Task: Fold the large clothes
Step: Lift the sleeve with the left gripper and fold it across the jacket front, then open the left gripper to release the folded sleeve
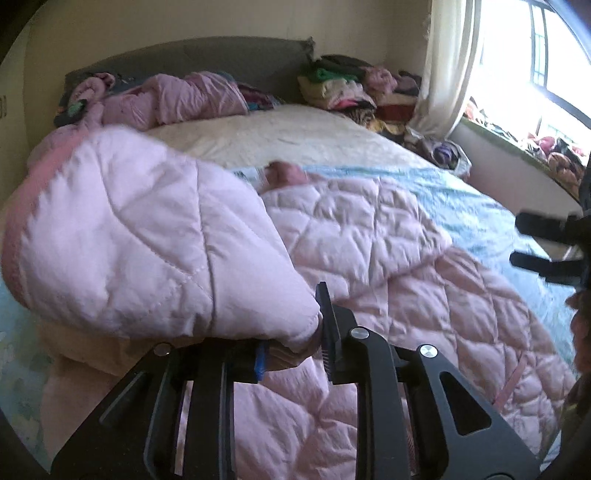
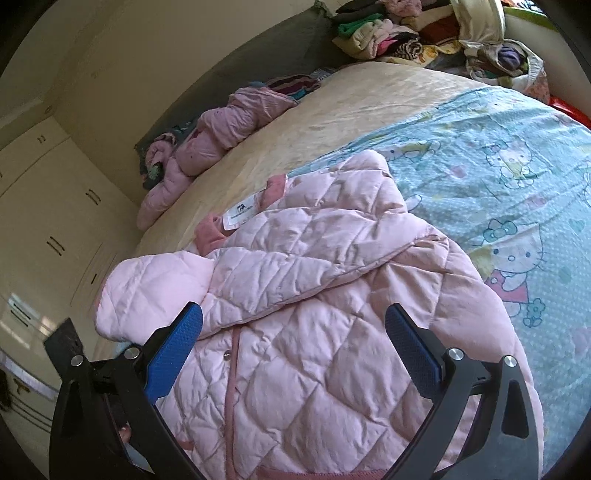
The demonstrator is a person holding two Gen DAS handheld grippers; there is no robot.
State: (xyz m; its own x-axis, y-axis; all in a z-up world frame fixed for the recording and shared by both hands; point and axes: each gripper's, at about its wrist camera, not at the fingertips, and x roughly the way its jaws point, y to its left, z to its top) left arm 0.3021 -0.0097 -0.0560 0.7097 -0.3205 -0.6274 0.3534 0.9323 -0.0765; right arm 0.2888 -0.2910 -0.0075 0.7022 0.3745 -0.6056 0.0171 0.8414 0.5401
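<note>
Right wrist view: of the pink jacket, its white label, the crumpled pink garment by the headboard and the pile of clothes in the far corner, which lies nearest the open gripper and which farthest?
1. Pink jacket: right between the right gripper's jaws.
2. White label: at the jacket's collar, farther up.
3. Crumpled pink garment: upper left, along the headboard.
4. Pile of clothes: top, far corner.
</note>
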